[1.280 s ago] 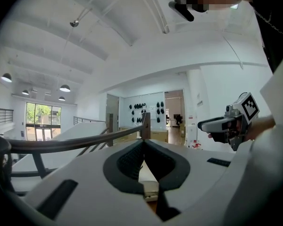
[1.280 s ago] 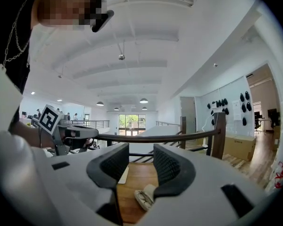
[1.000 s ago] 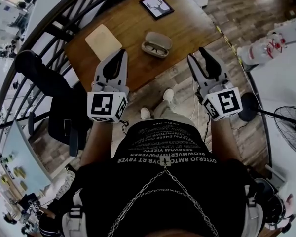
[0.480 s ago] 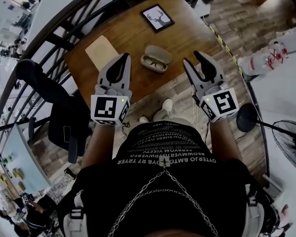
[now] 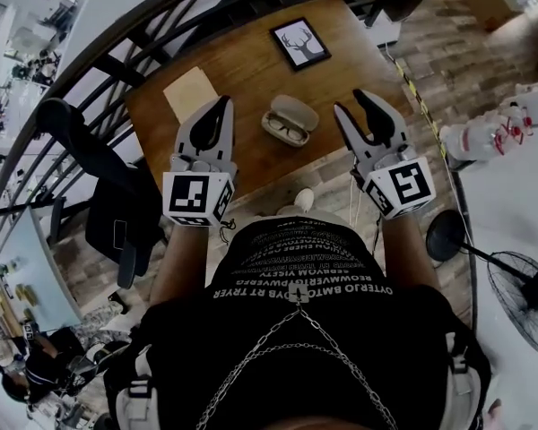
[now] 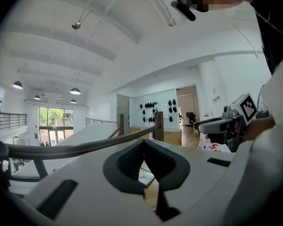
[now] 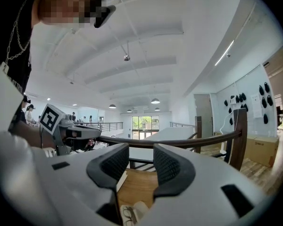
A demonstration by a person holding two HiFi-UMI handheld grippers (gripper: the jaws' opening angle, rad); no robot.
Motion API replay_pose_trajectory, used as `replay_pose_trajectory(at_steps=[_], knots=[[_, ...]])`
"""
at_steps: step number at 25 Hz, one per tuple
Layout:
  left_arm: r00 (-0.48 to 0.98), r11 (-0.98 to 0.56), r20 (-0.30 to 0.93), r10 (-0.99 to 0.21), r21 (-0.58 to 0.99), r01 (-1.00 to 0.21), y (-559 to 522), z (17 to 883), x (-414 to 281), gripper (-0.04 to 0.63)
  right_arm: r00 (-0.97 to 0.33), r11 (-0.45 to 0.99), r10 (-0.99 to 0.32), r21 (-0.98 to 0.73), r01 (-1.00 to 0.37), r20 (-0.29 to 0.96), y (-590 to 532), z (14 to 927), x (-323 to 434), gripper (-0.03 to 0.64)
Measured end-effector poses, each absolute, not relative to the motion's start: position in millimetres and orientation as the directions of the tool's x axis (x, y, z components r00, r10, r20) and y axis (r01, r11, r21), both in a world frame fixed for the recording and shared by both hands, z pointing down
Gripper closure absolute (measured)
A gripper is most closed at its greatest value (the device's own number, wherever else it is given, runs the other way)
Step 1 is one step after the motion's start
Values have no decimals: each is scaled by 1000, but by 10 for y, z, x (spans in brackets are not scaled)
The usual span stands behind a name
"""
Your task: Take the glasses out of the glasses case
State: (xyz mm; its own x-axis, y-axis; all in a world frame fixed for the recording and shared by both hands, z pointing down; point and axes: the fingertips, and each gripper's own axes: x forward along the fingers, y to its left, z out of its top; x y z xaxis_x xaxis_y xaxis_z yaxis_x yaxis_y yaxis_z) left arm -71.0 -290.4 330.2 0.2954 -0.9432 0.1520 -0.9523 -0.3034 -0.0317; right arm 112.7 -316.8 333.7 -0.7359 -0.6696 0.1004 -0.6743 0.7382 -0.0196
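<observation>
Head view: glasses case lies between pressed-together left claw and spread right claw.

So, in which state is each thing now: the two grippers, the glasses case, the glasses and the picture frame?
Left gripper: shut, nothing between the jaws, in the air.
Right gripper: open, nothing between the jaws, in the air.
Glasses case: open, lying on the table.
Glasses: inside the case, not yet taken out.
Picture frame: lying flat on the table.
</observation>
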Motion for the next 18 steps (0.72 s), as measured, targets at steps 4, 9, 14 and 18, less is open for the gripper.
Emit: replay_pose_trajectory(at_steps=[4, 9, 14, 18], knots=[[271, -281, 162, -949, -37, -959, -2983, 3330, -651, 571, -753, 754, -651, -28, -656, 100, -3342, 3364, 1148, 463], [253, -264, 160, -954, -46, -964, -3063, 3329, -547, 571, -770, 771, -631, -32, -636, 96, -3482, 3399, 1215, 463], [221, -231, 161, -962, -46, -972, -3076, 3352, -533, 571, -780, 781, -616, -40, -623, 110, -3561, 3511, 1259, 463], [215, -227, 175, -961, -45, -973, -3082, 3393, -513, 571, -779, 780, -610, -60, -623, 147, -3619, 3707, 1256, 463]])
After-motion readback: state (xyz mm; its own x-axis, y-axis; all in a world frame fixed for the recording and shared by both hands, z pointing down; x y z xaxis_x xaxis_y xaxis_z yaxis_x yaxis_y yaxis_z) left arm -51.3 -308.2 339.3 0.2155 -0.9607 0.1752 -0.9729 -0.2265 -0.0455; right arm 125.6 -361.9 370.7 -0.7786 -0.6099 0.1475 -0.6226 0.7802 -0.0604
